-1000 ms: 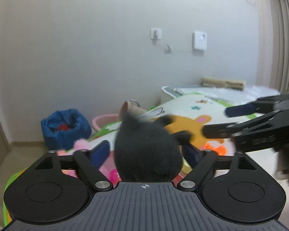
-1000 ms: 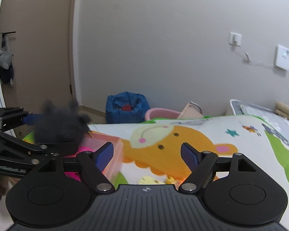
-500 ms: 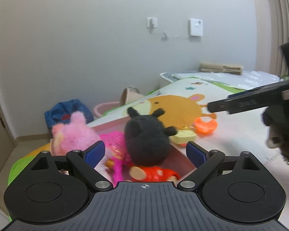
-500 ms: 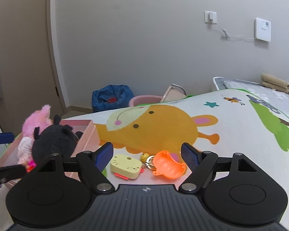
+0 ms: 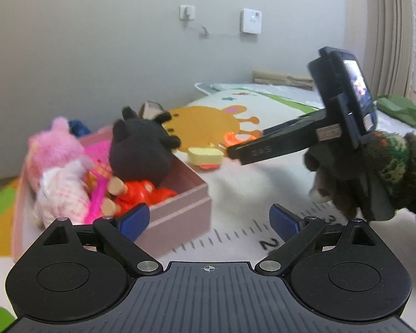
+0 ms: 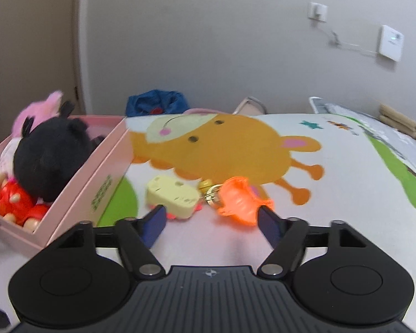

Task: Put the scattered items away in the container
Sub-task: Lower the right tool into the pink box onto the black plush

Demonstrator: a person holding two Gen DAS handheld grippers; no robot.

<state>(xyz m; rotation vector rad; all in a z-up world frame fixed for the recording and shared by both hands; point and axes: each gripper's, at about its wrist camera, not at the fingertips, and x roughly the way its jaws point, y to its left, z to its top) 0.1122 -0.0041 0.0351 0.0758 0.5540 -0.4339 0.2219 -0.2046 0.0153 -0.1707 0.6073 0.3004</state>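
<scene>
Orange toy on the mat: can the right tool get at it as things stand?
Probably yes. The orange toy lies on the mat just ahead of the open right tool, nothing between them. The yellow toy lies close beside it, joined by a key ring, and may come along.

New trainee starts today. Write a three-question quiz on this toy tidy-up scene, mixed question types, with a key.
1. True or false: the black plush lies inside the pink box.
2. Which toy lies on the mat nearest the right gripper's left finger? A. orange toy B. yellow toy C. pink plush
3. Fill in: the left gripper holds ____.

Key: 1 true; 2 B; 3 nothing.
</scene>
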